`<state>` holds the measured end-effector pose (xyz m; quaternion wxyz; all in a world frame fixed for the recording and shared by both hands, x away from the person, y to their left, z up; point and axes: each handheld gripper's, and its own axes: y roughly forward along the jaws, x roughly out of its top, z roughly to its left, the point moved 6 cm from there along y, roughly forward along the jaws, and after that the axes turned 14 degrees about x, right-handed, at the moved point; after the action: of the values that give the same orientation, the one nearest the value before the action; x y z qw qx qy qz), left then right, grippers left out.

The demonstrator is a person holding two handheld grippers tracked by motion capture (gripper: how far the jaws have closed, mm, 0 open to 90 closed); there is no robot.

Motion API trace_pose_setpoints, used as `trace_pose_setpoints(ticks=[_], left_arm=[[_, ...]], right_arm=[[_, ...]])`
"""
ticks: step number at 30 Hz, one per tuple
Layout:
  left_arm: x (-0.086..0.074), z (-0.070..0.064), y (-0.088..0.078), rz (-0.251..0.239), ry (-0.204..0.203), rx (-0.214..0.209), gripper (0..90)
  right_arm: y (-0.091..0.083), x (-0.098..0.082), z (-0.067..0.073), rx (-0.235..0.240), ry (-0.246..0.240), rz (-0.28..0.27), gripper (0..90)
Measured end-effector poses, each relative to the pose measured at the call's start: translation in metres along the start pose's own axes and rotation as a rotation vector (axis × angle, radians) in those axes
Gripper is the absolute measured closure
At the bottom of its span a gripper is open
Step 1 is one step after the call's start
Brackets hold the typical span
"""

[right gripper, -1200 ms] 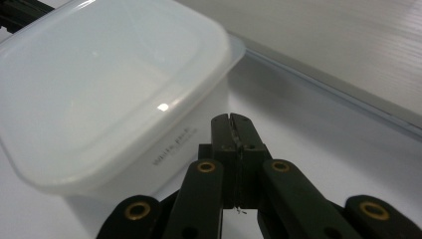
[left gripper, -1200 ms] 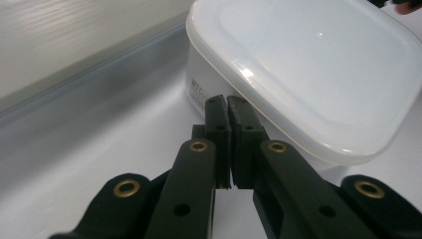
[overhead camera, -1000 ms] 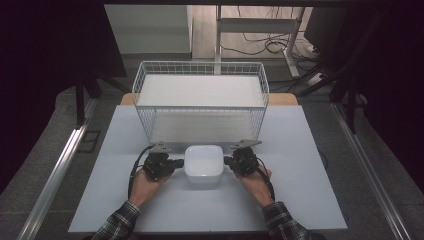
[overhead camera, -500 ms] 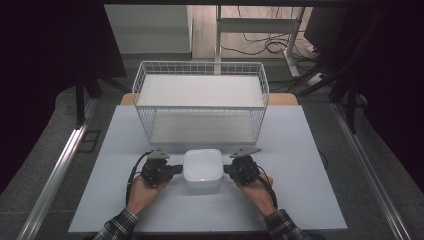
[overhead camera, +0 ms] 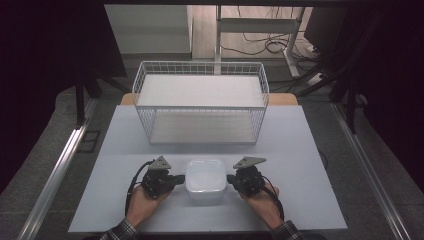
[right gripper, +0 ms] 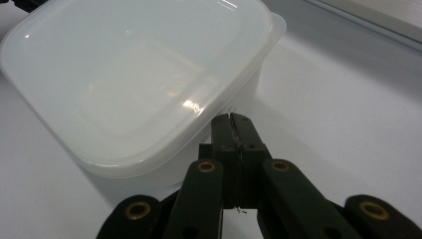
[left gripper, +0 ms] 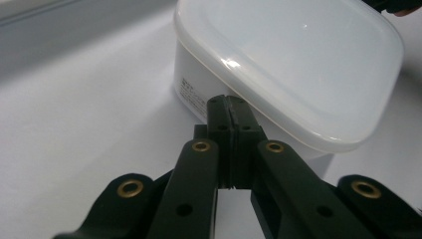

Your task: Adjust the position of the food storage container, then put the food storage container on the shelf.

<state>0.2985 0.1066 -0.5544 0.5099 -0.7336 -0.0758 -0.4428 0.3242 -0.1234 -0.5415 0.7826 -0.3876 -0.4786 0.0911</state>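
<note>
Near table's front edge, lidded white container point(overhead camera: 204, 181) pinched between left gripper point(overhead camera: 176, 178) and right gripper point(overhead camera: 231, 179) — both shut, empty. Next, probably: steady squeeze, lift toward wire basket point(overhead camera: 200, 107).

White wire basket point(overhead camera: 200, 107) stands on the pale table point(overhead camera: 310, 165); cables point(overhead camera: 260, 45) lie beyond.

Before you lies a pale blue-grey table point(overhead camera: 300, 165), its top matte and plain. Toward its far edge stands a white wire basket point(overhead camera: 201, 107), open at the top. Near your edge sits a white lidded plastic container point(overhead camera: 204, 180), resting flat on the tabletop, well apart from the basket.
</note>
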Motion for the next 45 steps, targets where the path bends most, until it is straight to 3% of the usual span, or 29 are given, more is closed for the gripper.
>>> trace_pose_setpoints(ticks=[5,12,16,19,20,21,23,24,25,26,27,28,29,31,36,39,45], left_arm=[[-0.006,-0.01,-0.005,0.003,0.006,-0.005,90.0],[-0.009,-0.012,-0.009,0.006,-0.003,-0.018,89.4],[-0.01,-0.009,-0.012,-0.003,0.014,0.015,75.5],[-0.011,-0.005,-0.016,-0.011,0.023,0.048,60.2],[-0.013,-0.003,-0.018,-0.018,0.032,0.075,54.1],[-0.013,-0.003,-0.018,-0.018,0.032,0.075,48.5],[-0.016,0.001,-0.019,-0.025,0.044,0.09,38.5],[-0.016,0.001,-0.019,-0.025,0.044,0.09,34.0],[-0.018,0.004,-0.02,-0.024,0.043,0.094,31.1],[-0.018,0.004,-0.02,-0.024,0.043,0.094,28.6],[-0.019,0.005,-0.02,-0.024,0.039,0.09,28.6],[-0.019,0.008,-0.02,-0.031,0.034,0.091,22.9],[-0.019,0.008,-0.02,-0.031,0.034,0.091,20.4],[-0.018,0.01,-0.021,-0.047,0.034,0.091,16.5],[-0.019,0.011,-0.02,-0.054,0.043,0.096,10.0],[-0.019,0.011,-0.019,-0.058,0.046,0.07,8.7],[-0.014,0.012,-0.024,-0.107,0.054,0.067,7.2]], right_arm=[[-0.007,-0.009,0.009,0.007,-0.002,0.002,89.5],[-0.011,-0.015,0.016,0.032,-0.001,0.009,89.4],[-0.017,-0.014,0.015,0.024,-0.016,-0.001,87.1],[-0.024,-0.014,0.013,0.029,-0.033,-0.031,79.0],[-0.028,-0.015,0.011,0.028,-0.039,-0.039,70.8],[-0.028,-0.015,0.011,0.028,-0.039,-0.039,70.8],[-0.033,-0.016,0.006,0.013,-0.051,-0.042,52.8],[-0.033,-0.016,0.006,0.013,-0.051,-0.042,52.8],[-0.034,-0.019,0.001,-0.001,-0.052,-0.037,42.2],[-0.034,-0.019,0.001,-0.001,-0.052,-0.037,42.2],[-0.034,-0.021,-0.002,-0.007,-0.047,-0.037,37.9],[-0.034,-0.022,-0.006,-0.006,-0.032,-0.039,30.5],[-0.034,-0.022,-0.006,-0.006,-0.032,-0.039,30.5],[-0.036,-0.02,-0.008,-0.014,-0.041,-0.064,19.9],[-0.035,-0.02,-0.01,-0.028,-0.049,-0.079,10.0],[-0.033,-0.02,-0.011,-0.031,-0.051,-0.08,6.2],[-0.037,-0.016,-0.01,-0.025,-0.06,-0.102,4.9]])
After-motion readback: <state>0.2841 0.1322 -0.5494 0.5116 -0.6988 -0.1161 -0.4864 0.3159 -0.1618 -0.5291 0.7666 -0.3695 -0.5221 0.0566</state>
